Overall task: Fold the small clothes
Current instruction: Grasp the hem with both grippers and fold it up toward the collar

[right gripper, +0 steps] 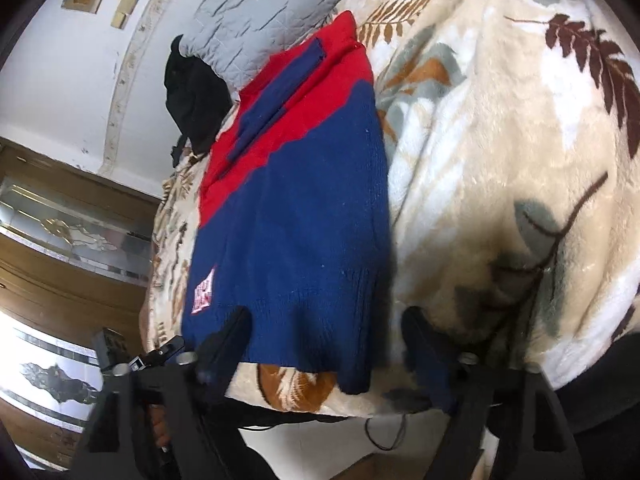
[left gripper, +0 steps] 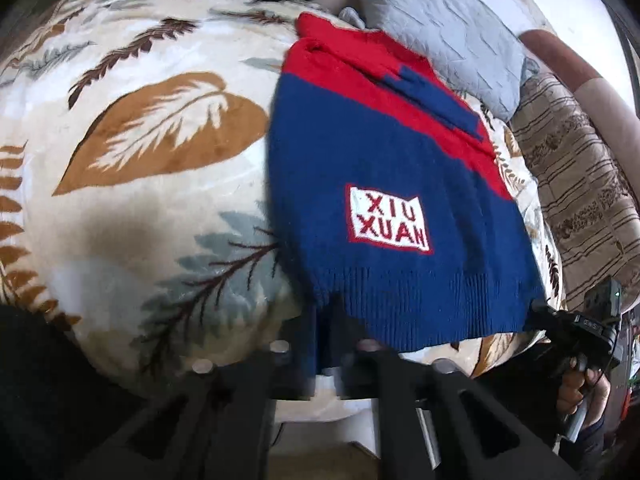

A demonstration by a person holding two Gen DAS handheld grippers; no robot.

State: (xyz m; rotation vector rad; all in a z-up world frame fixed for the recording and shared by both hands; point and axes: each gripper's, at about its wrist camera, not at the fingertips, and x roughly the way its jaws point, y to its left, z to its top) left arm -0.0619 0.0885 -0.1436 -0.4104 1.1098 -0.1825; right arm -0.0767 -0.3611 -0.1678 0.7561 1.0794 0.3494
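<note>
A small navy and red knit sweater (left gripper: 384, 168) with a white "XIU XUAN" patch lies flat on a leaf-print blanket (left gripper: 152, 160), a navy sleeve folded across its red top. My left gripper (left gripper: 326, 364) is shut on the sweater's ribbed hem at its near left corner. In the right wrist view the sweater (right gripper: 296, 208) lies ahead. My right gripper (right gripper: 324, 344) is open, its fingers either side of the hem's near corner, holding nothing. The right gripper also shows in the left wrist view (left gripper: 576, 328), beside the hem's right corner.
A grey quilted pillow (left gripper: 440, 28) lies beyond the sweater, with a dark garment (right gripper: 196, 100) beside it. A striped brown cover (left gripper: 580, 192) lies to the right. A wooden cabinet with glass panels (right gripper: 68, 240) stands past the bed's edge.
</note>
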